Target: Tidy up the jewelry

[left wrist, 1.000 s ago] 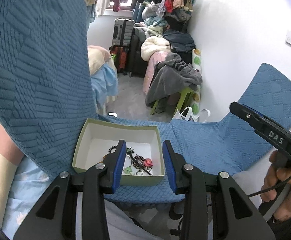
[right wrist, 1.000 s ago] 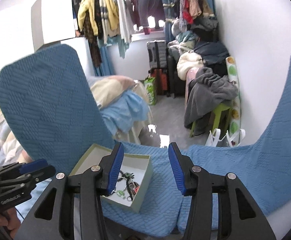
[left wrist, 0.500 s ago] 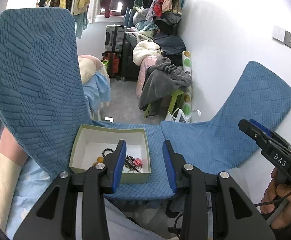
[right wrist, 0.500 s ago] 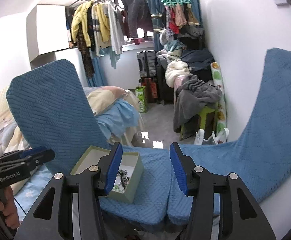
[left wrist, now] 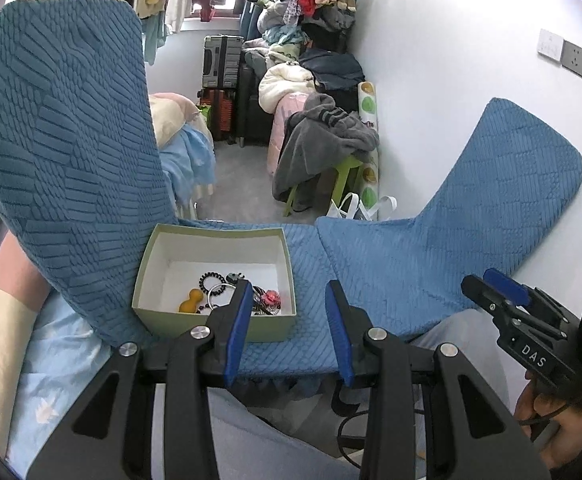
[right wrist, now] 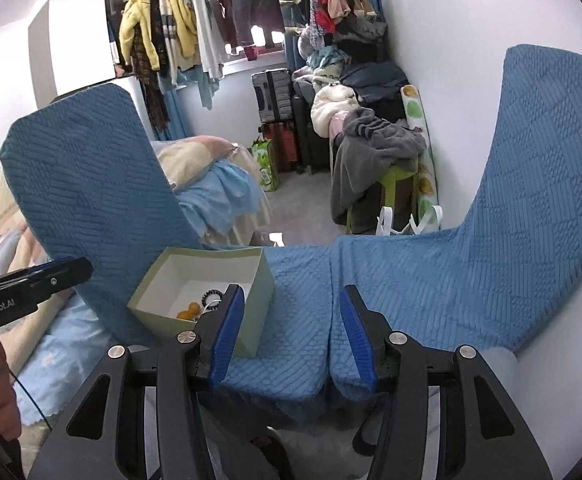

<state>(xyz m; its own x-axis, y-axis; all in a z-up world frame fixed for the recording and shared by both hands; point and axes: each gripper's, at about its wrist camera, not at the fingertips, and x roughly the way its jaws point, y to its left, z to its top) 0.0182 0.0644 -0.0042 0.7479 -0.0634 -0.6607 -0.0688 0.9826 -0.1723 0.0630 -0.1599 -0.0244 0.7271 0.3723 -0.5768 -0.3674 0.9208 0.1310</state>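
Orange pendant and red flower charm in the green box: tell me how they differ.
The orange pendant is smooth, plain and gourd-shaped; the red flower charm is ruffled and petal-like. The pendant lies toward the left of the green box on bare white floor; the charm sits at the right, tangled among dark jewelry. Both are small pieces lying loose in that box, untouched by either gripper.

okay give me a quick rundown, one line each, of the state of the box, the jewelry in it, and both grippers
Pale green cardboard box: lid off, upright on the blue quilted chair cover.
Jumble of jewelry: loose in a heap on the box floor, unsorted.
Left gripper: jaws apart, nothing between them, above the box's near right corner.
Right gripper: jaws apart and just been opening, nothing between them, just right of the box.
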